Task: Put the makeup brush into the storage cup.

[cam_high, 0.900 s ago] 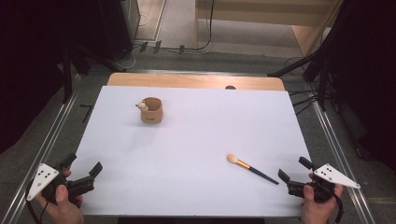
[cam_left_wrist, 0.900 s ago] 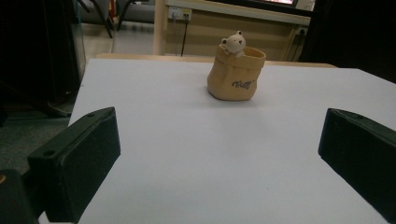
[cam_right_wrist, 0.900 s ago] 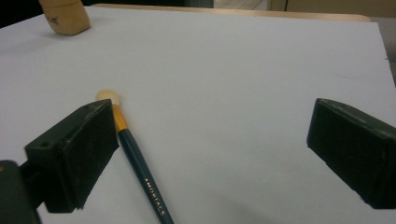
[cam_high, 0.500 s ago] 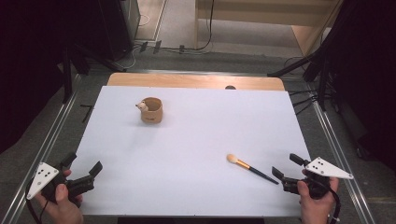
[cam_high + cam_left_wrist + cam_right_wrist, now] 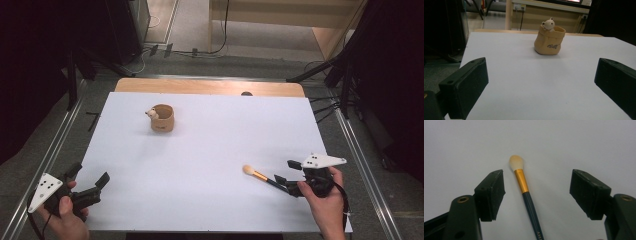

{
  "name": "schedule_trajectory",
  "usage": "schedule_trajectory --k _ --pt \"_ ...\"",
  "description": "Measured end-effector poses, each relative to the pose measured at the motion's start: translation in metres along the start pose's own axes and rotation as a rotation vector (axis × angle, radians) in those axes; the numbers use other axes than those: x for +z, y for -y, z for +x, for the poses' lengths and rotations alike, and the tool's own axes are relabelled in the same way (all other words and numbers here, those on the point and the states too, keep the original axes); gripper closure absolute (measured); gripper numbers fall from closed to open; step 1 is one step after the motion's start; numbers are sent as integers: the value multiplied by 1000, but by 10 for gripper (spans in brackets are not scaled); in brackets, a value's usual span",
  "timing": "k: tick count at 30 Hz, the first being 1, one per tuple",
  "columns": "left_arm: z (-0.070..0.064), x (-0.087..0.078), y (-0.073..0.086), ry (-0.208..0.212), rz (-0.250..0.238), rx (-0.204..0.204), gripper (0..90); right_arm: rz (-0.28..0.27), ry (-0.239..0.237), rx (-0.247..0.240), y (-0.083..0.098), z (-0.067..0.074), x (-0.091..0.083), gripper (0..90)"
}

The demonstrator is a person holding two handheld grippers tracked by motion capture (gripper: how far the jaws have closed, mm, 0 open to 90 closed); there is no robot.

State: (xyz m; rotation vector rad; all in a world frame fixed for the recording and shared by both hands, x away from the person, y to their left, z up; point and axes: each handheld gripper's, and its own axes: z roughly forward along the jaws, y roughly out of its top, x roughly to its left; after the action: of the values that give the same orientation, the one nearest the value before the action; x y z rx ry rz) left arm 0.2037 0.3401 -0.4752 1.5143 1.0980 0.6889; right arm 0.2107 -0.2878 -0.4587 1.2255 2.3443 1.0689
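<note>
A makeup brush (image 5: 264, 178) lies flat on the white table (image 5: 210, 150), in the lower right of the high view, with its pale bristle head pointing toward the centre of the frame and its dark handle running down and to the right. The end of the handle is met by the right gripper (image 5: 286, 176), which is held in a hand (image 5: 322, 200) at the lower right edge. In the right gripper view the brush (image 5: 524, 187) is seen lying between the two black jaws, which are spread wide — neither jaw is touching it, and the gold ferrule sits closer to the jaw at the left of that frame.

The left gripper (image 5: 90, 181) is held at the lower left of the high view, its jaws also spread and nothing between them. In the left gripper view a small tan cup (image 5: 549, 41) shaped like a sack, with a little bear figure on its rim, is seen in the upper centre of the frame, well apart from the jaws. In the high view the cup (image 5: 162, 118) stands upright in the upper left part of the table, well apart from the brush.

The step in hand is judged to be the approach for a grasp on the brush. The next move would call for the jaws to be lowered around the handle, centred on it, and closed — care would be needed because the handle is thin and round and lies flush with the table.
</note>
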Motion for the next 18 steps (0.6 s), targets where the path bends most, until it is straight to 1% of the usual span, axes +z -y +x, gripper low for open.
schedule_trajectory --k 3,4,10,11,13,15,18 --pt "0 1 0 2 5 3 0 44 -9 -2 -6 0 8 373" --pt "0 1 0 1 5 4 0 66 -15 -6 -7 0 11 385" --pt "0 1 1 0 7 4 0 232 -16 -75 -18 5 31 525" --pt "0 1 1 -1 6 4 0 256 -18 -78 -20 5 34 552" --pt "1 1 0 0 6 4 0 301 -40 -65 -24 4 38 607" --pt "1 1 0 -1 6 5 0 338 -45 -63 -28 3 41 663" --pt "2 1 1 -3 5 0 0 420 -71 -55 -31 0 49 686"
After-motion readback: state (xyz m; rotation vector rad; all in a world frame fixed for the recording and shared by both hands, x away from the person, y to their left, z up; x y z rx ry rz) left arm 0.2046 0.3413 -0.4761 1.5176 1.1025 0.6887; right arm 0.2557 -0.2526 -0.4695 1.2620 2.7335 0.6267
